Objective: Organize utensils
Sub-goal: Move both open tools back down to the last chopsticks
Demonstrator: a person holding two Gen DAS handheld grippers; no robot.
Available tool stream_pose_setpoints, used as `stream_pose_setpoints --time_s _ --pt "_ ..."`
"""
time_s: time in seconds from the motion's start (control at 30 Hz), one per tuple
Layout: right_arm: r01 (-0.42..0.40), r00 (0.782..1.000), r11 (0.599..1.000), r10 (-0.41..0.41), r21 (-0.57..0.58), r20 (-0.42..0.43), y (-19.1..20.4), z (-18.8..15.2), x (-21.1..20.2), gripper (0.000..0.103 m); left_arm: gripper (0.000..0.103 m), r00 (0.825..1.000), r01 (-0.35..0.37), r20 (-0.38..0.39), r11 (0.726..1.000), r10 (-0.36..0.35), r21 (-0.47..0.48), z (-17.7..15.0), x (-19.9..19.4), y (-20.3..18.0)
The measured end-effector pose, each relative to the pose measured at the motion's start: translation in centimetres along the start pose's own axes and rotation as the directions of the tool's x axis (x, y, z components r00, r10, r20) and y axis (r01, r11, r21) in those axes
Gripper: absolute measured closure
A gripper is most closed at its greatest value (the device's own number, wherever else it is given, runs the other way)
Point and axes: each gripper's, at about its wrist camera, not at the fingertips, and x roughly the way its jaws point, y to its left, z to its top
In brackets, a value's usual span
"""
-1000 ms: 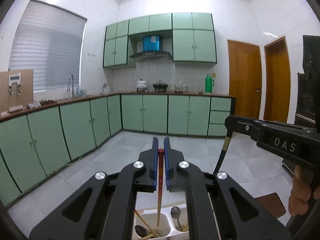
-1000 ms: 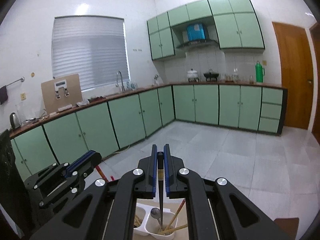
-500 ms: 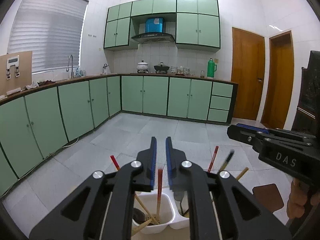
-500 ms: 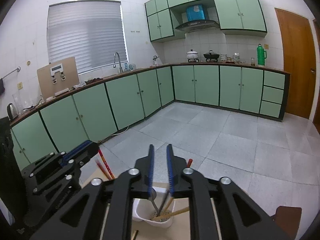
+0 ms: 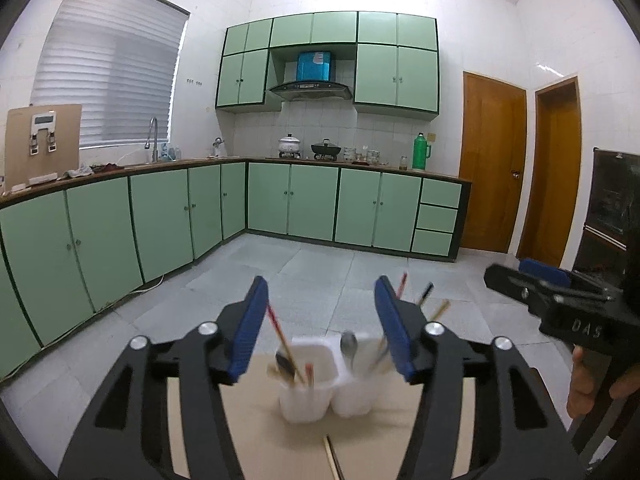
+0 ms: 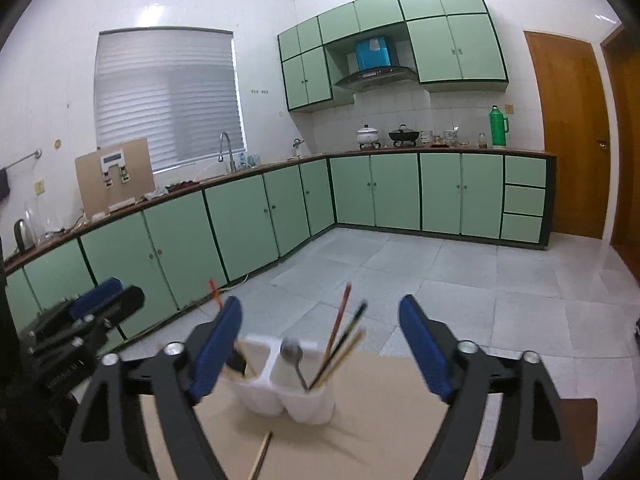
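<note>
A white two-compartment utensil holder (image 5: 326, 384) stands on a tan table (image 5: 256, 444). Its left cup holds red chopsticks (image 5: 278, 330) and a dark spoon; its right cup holds a metal spoon (image 5: 349, 346) and several chopsticks. My left gripper (image 5: 322, 330) is open and empty, above and just short of the holder. My right gripper (image 6: 326, 350) is open and empty too, with the holder (image 6: 288, 390) between its fingers in view. A loose chopstick (image 6: 261, 454) lies on the table in front of the holder, also showing in the left wrist view (image 5: 332, 458).
Green base cabinets (image 5: 160, 220) line the left and far walls across a grey tiled floor (image 5: 320, 268). Wooden doors (image 5: 492, 168) stand at the right. The right gripper body (image 5: 560, 304) shows at the right of the left wrist view, the left gripper (image 6: 80, 320) in the right wrist view.
Both grippers were shut on a chopstick above the holder, then opened and let them drop into the cups. Both have pulled back and opened wide.
</note>
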Motion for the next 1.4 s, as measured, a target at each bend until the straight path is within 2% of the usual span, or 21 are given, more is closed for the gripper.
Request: stream_pose_setpoints --time_s 0.13,0.33,0.4,0.53,0.67,0.73,0.8,0.97,1.2,1.4 --pt "0.014 0.999 1.0 -0.014 -0.001 -0.033 0.5 -4.0 -2.1 0.007 0.037 0.999 -0.014 -0.047 1.0 0.013 -0.016 -2.8 -2.4 0.6" --pt "0.027 0.992 0.999 -0.022 0.036 -0.128 1.0 -9.7 -3.9 0.006 0.034 0.987 -0.046 -0.152 0.999 0.043 -0.014 -8.0 -4.9 1.8" --pt "0.029 0.987 0.999 -0.022 0.042 -0.161 1.3 -11.7 -4.4 0.006 0.034 0.978 -0.065 -0.198 0.998 0.065 0.005 -10.2 -5.5 2.2" --pt "0.038 0.973 0.997 -0.023 0.062 -0.228 1.8 -15.1 -4.9 0.006 0.034 0.952 -0.082 -0.296 0.997 0.083 0.014 -14.0 -6.1 3.2" --pt "0.062 0.954 0.997 -0.043 0.055 -0.295 2.9 -19.1 -5.2 0.006 0.034 0.917 -0.091 -0.389 0.996 0.092 0.023 -17.5 -6.4 3.9" --pt "0.049 0.938 0.998 -0.031 0.044 -0.344 4.0 -21.2 -5.0 0.006 0.034 0.896 -0.083 -0.437 0.996 0.084 0.022 -19.0 -6.4 4.2" --pt "0.046 0.926 0.999 -0.034 0.022 -0.377 5.0 -22.8 -4.8 0.006 0.034 0.887 -0.083 -0.454 0.996 0.091 0.036 -20.1 -6.6 4.2" --pt "0.024 0.901 1.0 -0.016 0.013 -0.434 6.6 -25.1 -4.1 0.018 0.034 0.868 -0.098 -0.486 0.995 0.101 0.032 -22.2 -7.2 4.7" --pt "-0.003 0.873 1.0 -0.008 -0.022 -0.487 8.7 -26.4 -2.7 0.04 0.034 0.858 -0.117 -0.5 0.993 0.116 0.031 -23.0 -7.5 5.1" --pt "-0.016 0.867 0.998 -0.013 -0.053 -0.498 9.9 -26.7 -2.1 0.045 0.034 0.856 -0.122 -0.503 0.992 0.116 0.02 -23.2 -7.7 5.2"
